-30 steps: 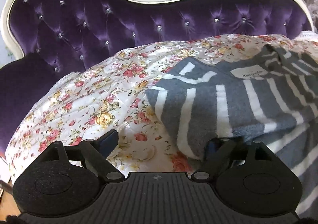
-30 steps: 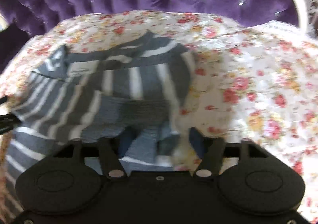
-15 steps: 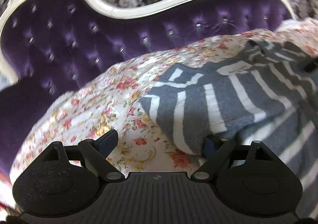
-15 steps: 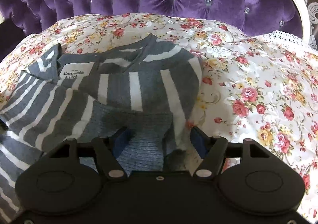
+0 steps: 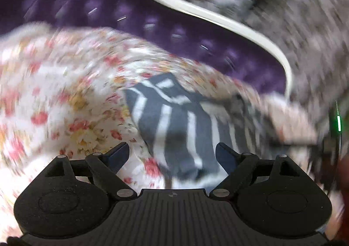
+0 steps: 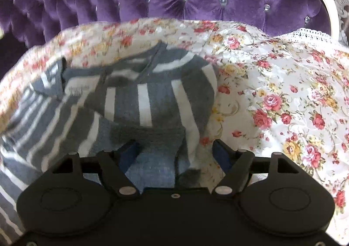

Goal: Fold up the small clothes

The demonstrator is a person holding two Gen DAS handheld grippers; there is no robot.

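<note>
A grey sweater with white stripes [image 6: 139, 102] lies partly folded on a floral bedspread [image 6: 283, 97]. In the left wrist view, which is blurred by motion, the sweater [image 5: 178, 123] lies ahead of my left gripper [image 5: 172, 154], which is open, and its near corner reaches between the fingers. My right gripper [image 6: 176, 152] is open, and the sweater's folded sleeve and cuff lie loose between its blue pads [image 6: 128, 154].
A purple tufted headboard [image 6: 196, 1] with a white frame rises behind the bed. Patterned grey wallpaper [image 5: 283, 16] is above it. Bare bedspread lies right of the sweater in the right wrist view and left of it in the left wrist view [image 5: 54, 104].
My left gripper has swung fast and turned left, so the sweater now sits in the middle of its view. My right gripper has stayed over the folded sleeve, jaws open.
</note>
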